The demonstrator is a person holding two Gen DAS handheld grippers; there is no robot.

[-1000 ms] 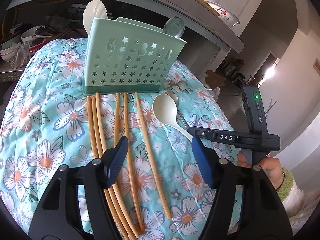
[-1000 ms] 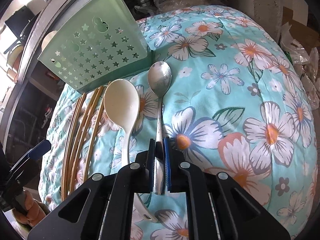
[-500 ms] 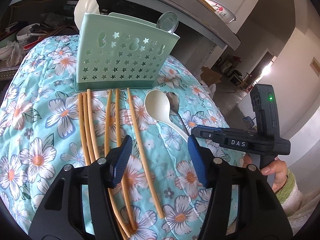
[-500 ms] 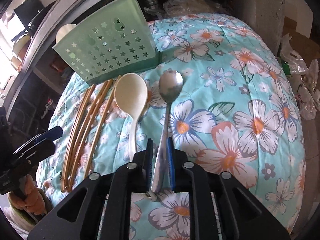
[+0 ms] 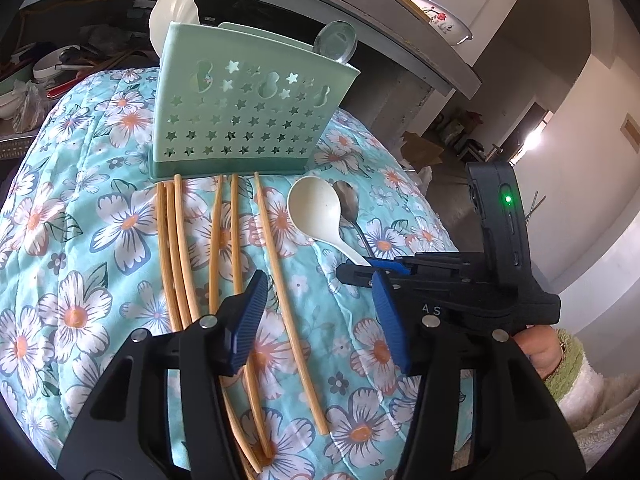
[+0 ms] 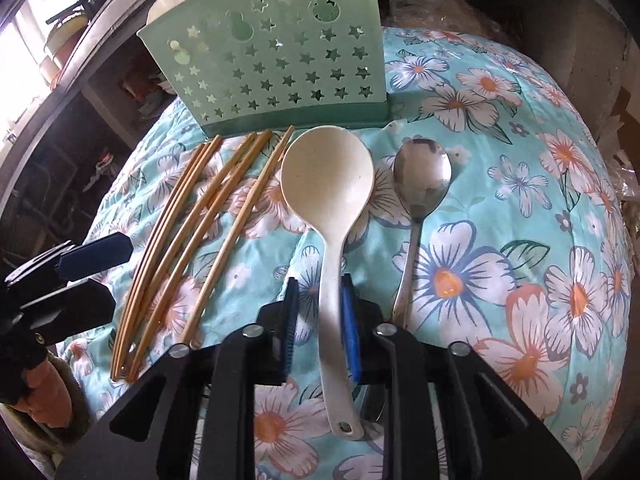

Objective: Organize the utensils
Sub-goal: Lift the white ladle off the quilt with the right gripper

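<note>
A mint green utensil holder [image 5: 244, 108] [image 6: 276, 60] with star holes stands at the far side of the floral cloth. Several bamboo chopsticks [image 5: 224, 248] [image 6: 208, 216], a cream plastic spoon [image 5: 318, 212] [image 6: 328, 192] and a metal spoon [image 5: 348, 200] [image 6: 420, 184] lie in front of it. My right gripper [image 6: 318, 312] is partly open, its jaws on either side of the cream spoon's handle with a gap. My left gripper [image 5: 318, 316] is open above the chopsticks. A cream spoon and a metal spoon stand in the holder [image 5: 174, 12].
The floral cloth [image 5: 80, 240] covers a rounded surface that drops away at its edges. A grey counter [image 5: 360, 12] with dishes runs behind the holder. Cluttered shelves with bowls [image 5: 44, 72] sit at the back left.
My right gripper let go of the metal spoon, opened, and shifted left to straddle the cream spoon's handle. My left gripper stayed open over the chopsticks, drifting slightly.
</note>
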